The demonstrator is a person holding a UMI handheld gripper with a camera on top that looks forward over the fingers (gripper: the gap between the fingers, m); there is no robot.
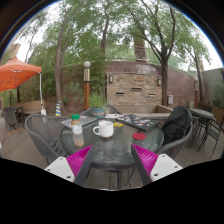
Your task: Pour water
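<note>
- I count one clear plastic bottle [77, 129] with a pale cap, standing upright on the round glass-topped surface [118, 148]; what it holds I cannot make out.
- One white mug [104, 129] stands just beside the bottle, its handle turned toward it; the two look close but I cannot tell if they touch.
- One small red flat thing [139, 136] lies on the surface past the mug, and one yellowish item [119, 124] sits behind the mug; both are too small for me to name.
- My claw [112, 160] hangs apart with nothing between its two fingers; the magenta pads [79, 159] face each other across an open gap.
- Bottle and mug both stand beyond the fingertips, nearer the finger on the bottle's side, well apart from either pad.
- I see two dark metal mesh chairs [43, 134] by the surface, the far one with a black bag [178, 124] on it.
- One orange parasol [16, 72] stands off beyond the chairs, with one stone-faced wall [134, 90] and trees behind.
</note>
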